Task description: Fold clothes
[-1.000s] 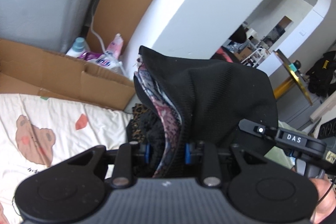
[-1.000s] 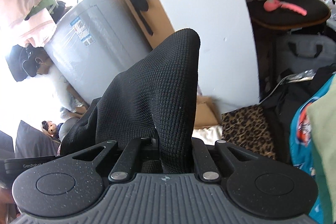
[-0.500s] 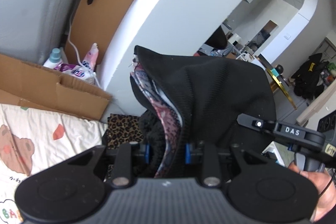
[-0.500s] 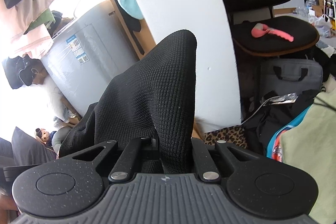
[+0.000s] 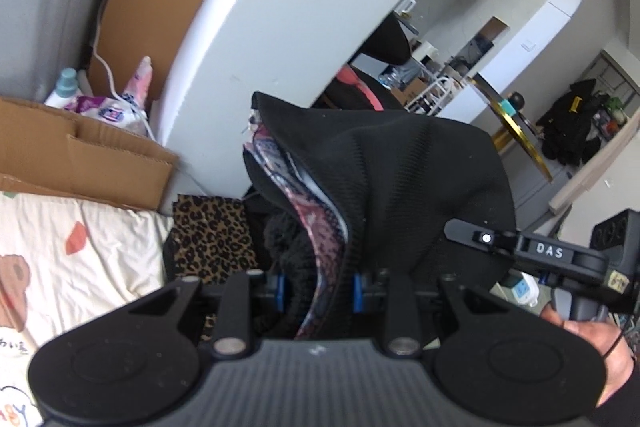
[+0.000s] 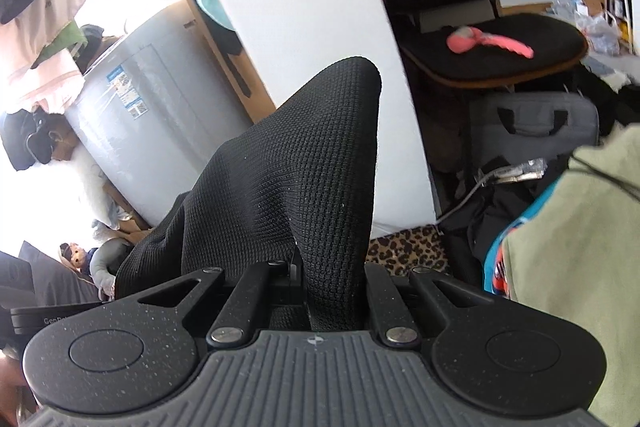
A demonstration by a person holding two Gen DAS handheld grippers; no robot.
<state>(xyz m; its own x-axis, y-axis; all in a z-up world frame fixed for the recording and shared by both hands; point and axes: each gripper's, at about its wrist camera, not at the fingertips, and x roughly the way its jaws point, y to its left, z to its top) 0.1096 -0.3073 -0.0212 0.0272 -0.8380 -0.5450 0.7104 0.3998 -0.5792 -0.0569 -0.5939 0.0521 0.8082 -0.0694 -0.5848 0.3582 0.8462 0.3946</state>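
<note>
A black waffle-knit garment (image 5: 392, 187) with a pink patterned lining (image 5: 320, 227) stands up from my left gripper (image 5: 319, 291), which is shut on its bunched edge. In the right wrist view the same black garment (image 6: 288, 171) rises in a peak out of my right gripper (image 6: 328, 291), shut on it too. The fabric hides the fingertips of both grippers. The other gripper's black body (image 5: 560, 255) and a hand (image 5: 592, 347) show at the right of the left wrist view. The garment hangs in the air between the two grippers.
Below left lies a cream bedsheet with cartoon prints (image 5: 60, 259), a cardboard box (image 5: 80, 155) behind it. A leopard-print cloth (image 5: 212, 239) lies by a white wall (image 5: 256, 27). A black chair with a pink object (image 6: 488, 43), a grey bag (image 6: 536, 131) and a green cloth (image 6: 580, 259) sit right.
Both grippers have risen and tilted with the black garment still clamped; the bedsheet and box slid down and left in the left view, and the chair came further into the right view.
</note>
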